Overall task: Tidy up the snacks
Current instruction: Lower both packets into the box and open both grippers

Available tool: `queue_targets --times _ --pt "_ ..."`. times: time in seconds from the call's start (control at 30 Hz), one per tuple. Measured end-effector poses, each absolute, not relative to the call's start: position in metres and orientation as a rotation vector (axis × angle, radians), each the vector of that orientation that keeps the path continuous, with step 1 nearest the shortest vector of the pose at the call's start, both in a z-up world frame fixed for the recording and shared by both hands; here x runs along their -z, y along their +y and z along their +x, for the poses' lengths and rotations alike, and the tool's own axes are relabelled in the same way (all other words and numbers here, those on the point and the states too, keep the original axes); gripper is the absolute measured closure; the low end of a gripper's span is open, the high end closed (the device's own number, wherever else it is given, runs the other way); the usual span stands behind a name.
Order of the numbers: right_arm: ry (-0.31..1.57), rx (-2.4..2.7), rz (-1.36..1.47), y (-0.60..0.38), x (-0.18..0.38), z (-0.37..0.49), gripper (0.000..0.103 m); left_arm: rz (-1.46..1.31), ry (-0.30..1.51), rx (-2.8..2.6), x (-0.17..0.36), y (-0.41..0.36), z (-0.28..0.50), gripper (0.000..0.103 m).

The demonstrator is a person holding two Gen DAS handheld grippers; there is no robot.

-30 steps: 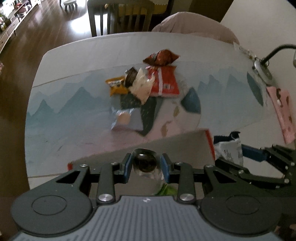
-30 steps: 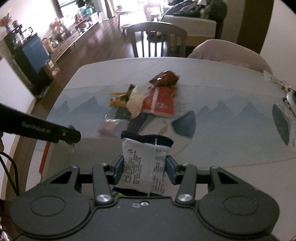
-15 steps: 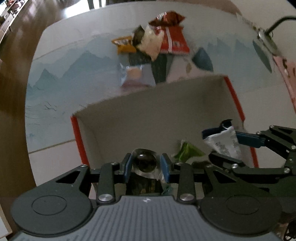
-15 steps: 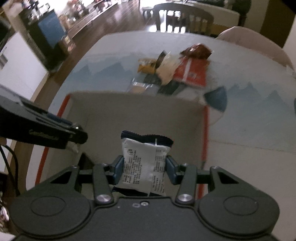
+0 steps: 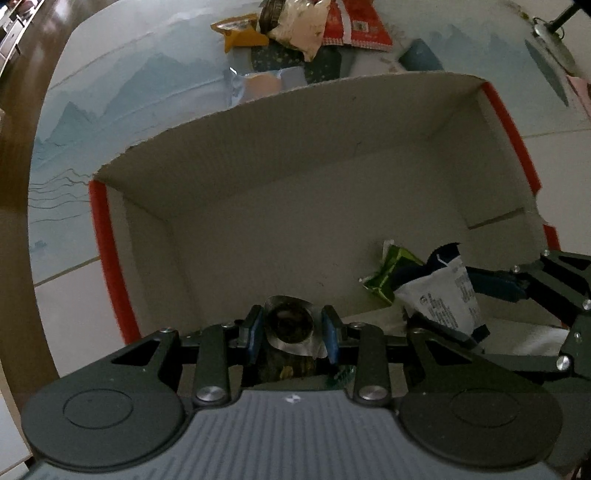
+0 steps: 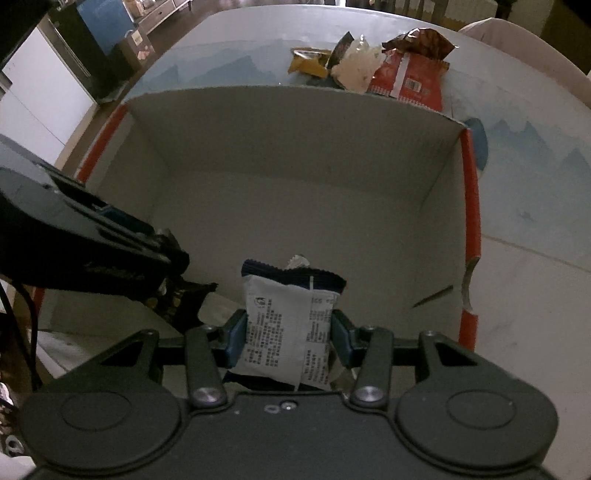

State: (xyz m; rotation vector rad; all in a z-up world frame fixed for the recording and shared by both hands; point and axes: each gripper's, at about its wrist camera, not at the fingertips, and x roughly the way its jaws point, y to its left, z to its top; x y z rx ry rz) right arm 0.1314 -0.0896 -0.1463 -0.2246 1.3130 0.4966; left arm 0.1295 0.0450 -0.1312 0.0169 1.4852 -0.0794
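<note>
A: Which step is in hand?

B: The placing step, it is judged. Both tools are held above the inside of the cardboard box (image 5: 295, 155) with the red edges, which stands on the bench (image 6: 535, 192). The left tool (image 5: 291, 334) is closed on a dark packet with a silver end (image 5: 290, 326). The right tool (image 6: 288, 336) is closed on a white packet with a dark blue top (image 6: 286, 321); this packet is gripped at both sides by the blue pads.

A: Is something already in the box?

B: A green packet (image 5: 391, 275) is seen on the box floor, just beside the white packet.

A: And the other snacks?

B: A pile is left on the bench beyond the far wall of the box: a red bag (image 6: 410, 81), a yellow packet (image 5: 240, 35) and a pale one (image 6: 352, 70) among them.

A: What is called for next?

B: The tools are probably to be opened over the box floor, so that both packets are released inside. After that, the pile must be reached.
</note>
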Motion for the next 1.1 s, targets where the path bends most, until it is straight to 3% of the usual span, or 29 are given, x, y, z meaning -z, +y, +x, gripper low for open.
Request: queue_targets --times 0.7,0.77,0.83,1.1 --pt "1.350 -0.481 -0.230 -0.086 0.158 0.135 0.055 -0.018 1.566 0.081 0.159 0.043 0.139 0.068" --pt "1.350 -0.482 -0.229 -0.086 0.158 0.135 0.055 -0.028 1.559 0.077 0.158 0.046 0.139 0.067" --pt "1.350 -0.482 -0.224 -0.086 0.157 0.135 0.054 -0.047 1.545 0.082 0.154 0.048 0.137 0.059" --pt "1.317 -0.494 -0.194 -0.094 0.144 0.133 0.052 -0.063 1.469 0.099 0.133 0.049 0.124 0.059"
